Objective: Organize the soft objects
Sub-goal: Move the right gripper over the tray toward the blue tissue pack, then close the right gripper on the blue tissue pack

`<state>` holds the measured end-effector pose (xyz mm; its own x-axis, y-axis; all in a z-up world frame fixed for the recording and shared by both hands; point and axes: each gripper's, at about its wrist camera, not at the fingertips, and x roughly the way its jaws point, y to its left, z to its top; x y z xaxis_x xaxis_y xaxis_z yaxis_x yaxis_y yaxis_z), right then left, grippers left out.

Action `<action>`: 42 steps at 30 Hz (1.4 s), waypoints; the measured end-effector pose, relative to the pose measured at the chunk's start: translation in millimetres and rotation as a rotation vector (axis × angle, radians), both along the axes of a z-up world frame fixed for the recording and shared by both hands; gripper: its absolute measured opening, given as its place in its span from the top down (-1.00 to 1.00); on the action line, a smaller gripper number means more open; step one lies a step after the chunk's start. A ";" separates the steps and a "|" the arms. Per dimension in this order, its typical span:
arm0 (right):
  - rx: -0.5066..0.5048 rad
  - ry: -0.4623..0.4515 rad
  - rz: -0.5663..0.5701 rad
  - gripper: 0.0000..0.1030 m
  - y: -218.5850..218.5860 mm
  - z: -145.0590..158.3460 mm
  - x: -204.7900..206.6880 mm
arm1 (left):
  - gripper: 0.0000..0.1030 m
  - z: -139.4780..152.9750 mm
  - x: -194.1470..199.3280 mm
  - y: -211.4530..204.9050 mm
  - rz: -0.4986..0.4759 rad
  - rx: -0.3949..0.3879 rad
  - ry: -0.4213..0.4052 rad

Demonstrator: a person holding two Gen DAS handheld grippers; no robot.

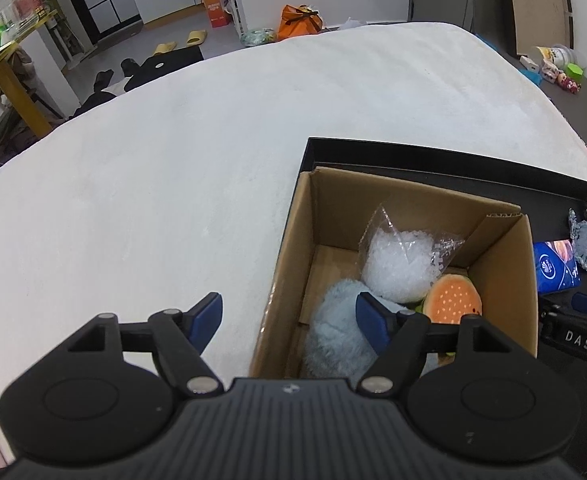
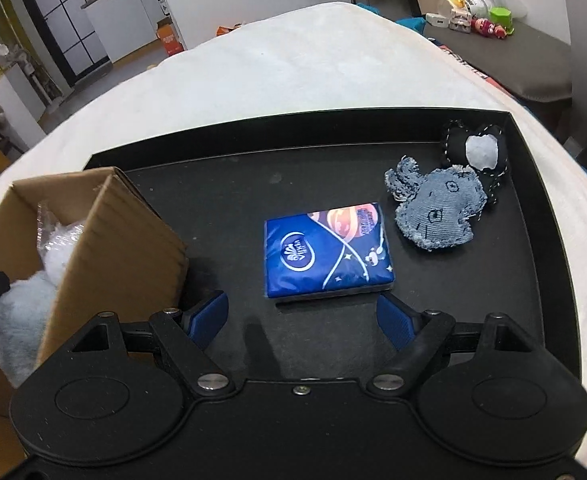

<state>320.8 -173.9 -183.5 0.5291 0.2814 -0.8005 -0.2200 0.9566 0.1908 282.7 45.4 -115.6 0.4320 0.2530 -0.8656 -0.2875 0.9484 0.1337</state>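
An open cardboard box [image 1: 305, 216] stands at the left end of a black tray [image 2: 533, 184]. Inside lie a clear bag of white filling [image 1: 397, 264], a pale blue fluffy toy [image 1: 333, 332] and an orange burger-like plush [image 1: 453, 300]. On the tray lie a blue tissue pack [image 2: 327, 252], a denim plush [image 2: 437, 212] and a black plush with a white patch [image 2: 477, 148]. My left gripper [image 1: 289, 316] is open and empty over the box's left wall. My right gripper [image 2: 303, 316] is open and empty, just short of the tissue pack.
The tray sits on a white bed [image 1: 173, 152]. The box [image 2: 105, 240] stands close to the left of my right gripper. A dark side table [image 2: 533, 60] with small toys is at the back right. Floor clutter and shelves lie beyond the bed.
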 end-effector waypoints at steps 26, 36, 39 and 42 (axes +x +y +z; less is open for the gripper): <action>-0.058 -0.052 0.017 0.42 4.9 0.8 4.6 | -0.46 -14.4 15.1 -19.7 -0.042 0.003 0.032; -0.144 -0.133 0.030 -0.55 13.2 6.5 5.5 | -0.46 -14.6 12.3 -17.0 -0.032 -0.005 0.028; -0.153 -0.137 0.035 -0.55 15.3 5.8 8.5 | -0.46 -14.3 13.8 -17.7 -0.037 -0.003 0.029; -0.167 -0.148 0.036 -0.55 16.3 4.7 10.2 | -0.46 -14.9 15.3 -17.2 -0.039 -0.006 0.030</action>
<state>331.0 -157.6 -178.8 0.6365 0.1724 -0.7518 -0.2688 0.9632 -0.0067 298.0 28.1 -130.5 0.4152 0.2315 -0.8798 -0.2459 0.9596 0.1365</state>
